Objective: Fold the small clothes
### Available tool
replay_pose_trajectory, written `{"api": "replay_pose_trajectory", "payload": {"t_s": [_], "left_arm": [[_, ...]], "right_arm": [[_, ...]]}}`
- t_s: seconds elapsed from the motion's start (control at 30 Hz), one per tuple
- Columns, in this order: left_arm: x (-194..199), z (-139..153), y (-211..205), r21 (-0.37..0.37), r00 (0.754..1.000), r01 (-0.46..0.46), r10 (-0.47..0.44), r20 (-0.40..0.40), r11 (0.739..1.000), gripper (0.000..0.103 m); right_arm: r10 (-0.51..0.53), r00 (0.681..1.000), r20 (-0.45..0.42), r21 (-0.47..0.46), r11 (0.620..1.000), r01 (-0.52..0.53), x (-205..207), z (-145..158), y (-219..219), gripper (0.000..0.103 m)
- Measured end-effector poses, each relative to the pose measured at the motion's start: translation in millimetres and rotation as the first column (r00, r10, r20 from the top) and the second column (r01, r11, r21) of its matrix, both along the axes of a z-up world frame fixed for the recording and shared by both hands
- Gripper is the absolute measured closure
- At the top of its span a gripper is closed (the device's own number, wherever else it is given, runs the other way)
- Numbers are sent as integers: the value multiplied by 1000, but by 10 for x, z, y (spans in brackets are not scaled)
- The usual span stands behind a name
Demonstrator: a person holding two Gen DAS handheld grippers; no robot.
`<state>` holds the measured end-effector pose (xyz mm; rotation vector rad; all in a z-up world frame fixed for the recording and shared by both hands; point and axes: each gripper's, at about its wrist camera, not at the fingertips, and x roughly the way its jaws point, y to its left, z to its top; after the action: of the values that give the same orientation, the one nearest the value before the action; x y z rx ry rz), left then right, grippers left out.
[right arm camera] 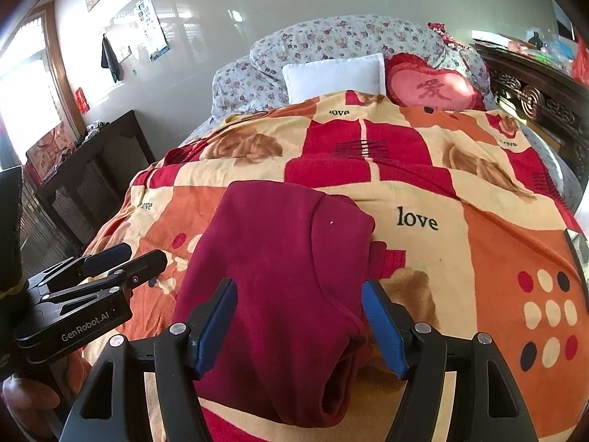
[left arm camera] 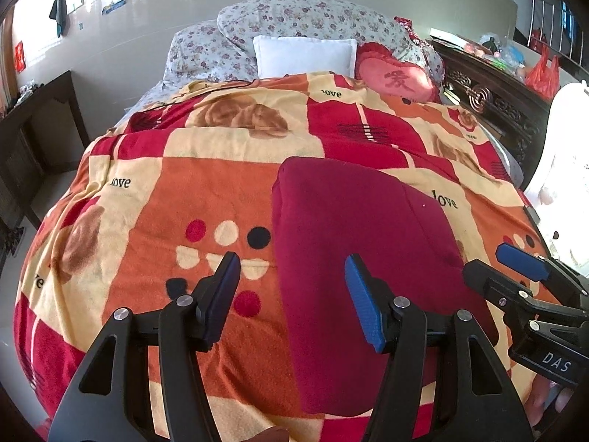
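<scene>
A dark red garment (left arm camera: 360, 258), folded into a long rectangle, lies flat on the patterned blanket (left arm camera: 191, 191). My left gripper (left arm camera: 294, 294) hovers open over the garment's left edge, one finger above the blanket and the other above the cloth. In the right wrist view my right gripper (right arm camera: 300, 326) stands open with its blue pads (right arm camera: 383, 328) on either side of the near end of the garment (right arm camera: 279, 258), pinching nothing. Each gripper also shows in the other's view: the right gripper (left arm camera: 486, 261) at the right, the left gripper (right arm camera: 125, 259) at the left.
The blanket covers a bed with floral pillows (left arm camera: 294, 18), a white pillow (left arm camera: 305, 55) and a pink heart cushion (right arm camera: 430, 88) at its head. A carved dark wood cabinet (left arm camera: 489, 99) runs along the right side. A dark side table (right arm camera: 99, 162) stands on the left.
</scene>
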<state>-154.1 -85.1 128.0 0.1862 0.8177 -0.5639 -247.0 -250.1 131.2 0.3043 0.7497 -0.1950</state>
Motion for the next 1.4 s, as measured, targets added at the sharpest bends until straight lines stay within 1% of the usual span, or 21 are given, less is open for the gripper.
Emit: {"api": "replay_pose_trajectory", "payload": {"t_s": [0.73,1.4], "left_arm": [[38,-89,-41,29,1000,10,-10,-11,1000,44],[97,-148,-40,28,999,11,-10,-31,1000,44]], "right_arm": [[5,1000,-20,18,1000,-4,61,-73,30,35],[9,999,-38,19,1000,-8,105,-106,48,35]]}}
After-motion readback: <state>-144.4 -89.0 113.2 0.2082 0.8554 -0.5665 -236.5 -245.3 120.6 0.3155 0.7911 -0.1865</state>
